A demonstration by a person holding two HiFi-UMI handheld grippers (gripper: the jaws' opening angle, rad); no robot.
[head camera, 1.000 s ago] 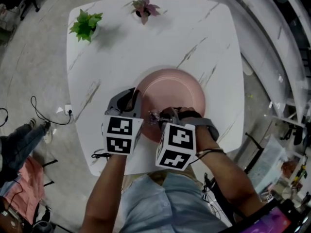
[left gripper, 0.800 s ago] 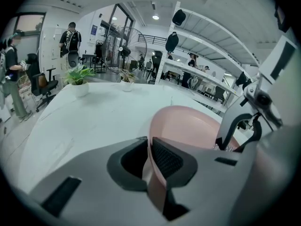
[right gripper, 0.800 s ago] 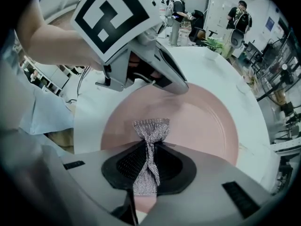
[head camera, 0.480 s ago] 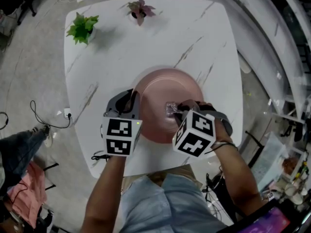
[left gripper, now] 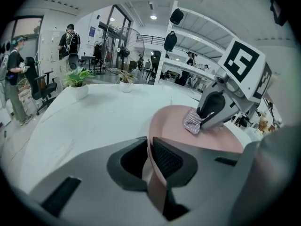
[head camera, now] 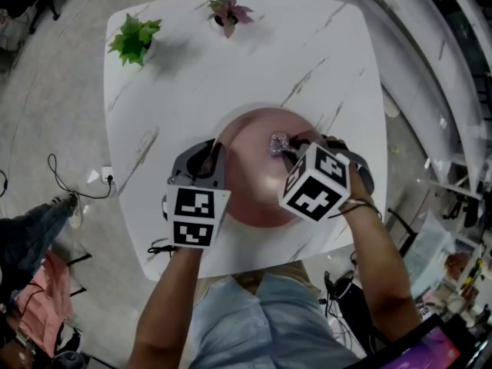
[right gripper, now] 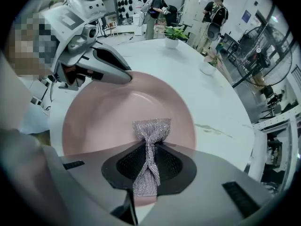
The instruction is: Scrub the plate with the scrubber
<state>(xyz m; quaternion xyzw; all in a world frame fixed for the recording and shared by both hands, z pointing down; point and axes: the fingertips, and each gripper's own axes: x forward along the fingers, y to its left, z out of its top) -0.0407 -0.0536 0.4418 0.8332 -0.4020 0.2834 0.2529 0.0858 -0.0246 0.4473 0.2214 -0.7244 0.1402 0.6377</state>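
Observation:
A round pink plate (head camera: 257, 183) lies on the white marble table (head camera: 192, 91), near the front edge. My left gripper (head camera: 212, 166) is shut on the plate's left rim (left gripper: 155, 173), which is pinched between its pads. My right gripper (head camera: 286, 149) points straight down over the plate's far right part and is shut on a silvery mesh scrubber (head camera: 277, 144). In the right gripper view the scrubber (right gripper: 149, 149) is squeezed between the pads and its free end fans out against the plate (right gripper: 108, 117). The left gripper view shows the scrubber (left gripper: 192, 122) resting on the plate's surface.
Two small potted plants stand at the table's far side: a green one (head camera: 134, 41) at the left and a reddish one (head camera: 228, 12) in the middle. A cable (head camera: 73, 183) trails on the floor to the left. People stand in the room's background.
My right gripper has carried the scrubber across the plate, from its near edge toward the far right part. The left gripper and the plate have stayed put.

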